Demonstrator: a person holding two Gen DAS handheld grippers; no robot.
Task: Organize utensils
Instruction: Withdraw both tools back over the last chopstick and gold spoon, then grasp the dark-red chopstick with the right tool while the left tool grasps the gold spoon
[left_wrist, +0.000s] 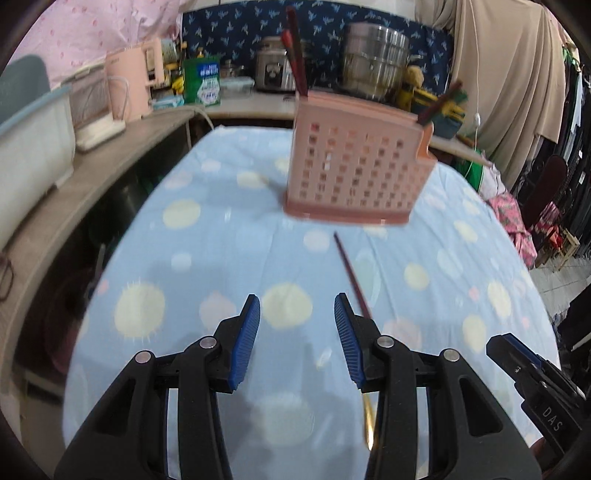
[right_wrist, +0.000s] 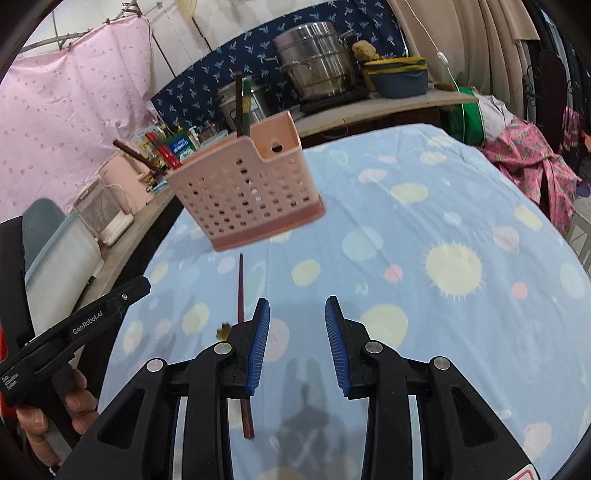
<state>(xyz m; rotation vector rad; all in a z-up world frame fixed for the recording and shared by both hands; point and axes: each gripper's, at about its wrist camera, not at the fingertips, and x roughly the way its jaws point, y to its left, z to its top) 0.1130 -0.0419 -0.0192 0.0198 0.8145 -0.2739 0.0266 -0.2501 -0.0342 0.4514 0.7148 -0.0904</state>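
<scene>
— Where's the utensil holder?

— The pink perforated utensil holder (left_wrist: 356, 157) stands upright on the blue spotted tablecloth (left_wrist: 207, 266), toward the far end of the table. A few dark red chopsticks (left_wrist: 295, 55) stick up from one end of it, and a couple more (left_wrist: 439, 101) lean out of the other end, one with a green top.

— Anything left out on the cloth?

— One dark red chopstick (left_wrist: 351, 275) lies flat just in front of the holder, pointing at it. Its near end runs under the grippers.

— And the grippers?

— The left gripper (left_wrist: 297, 338) hovers over the cloth with its blue pads spread wide, gripping nothing; the chopstick passes beside its right-hand finger. The right gripper (right_wrist: 297, 345) is equally wide apart and empty, with the same chopstick (right_wrist: 241, 291) running past its left-hand finger.

— What's behind?

— A steel stockpot (right_wrist: 317, 62) and a rice cooker (left_wrist: 271, 72) sit on the counter, against a navy patterned cloth (left_wrist: 229, 31).
</scene>
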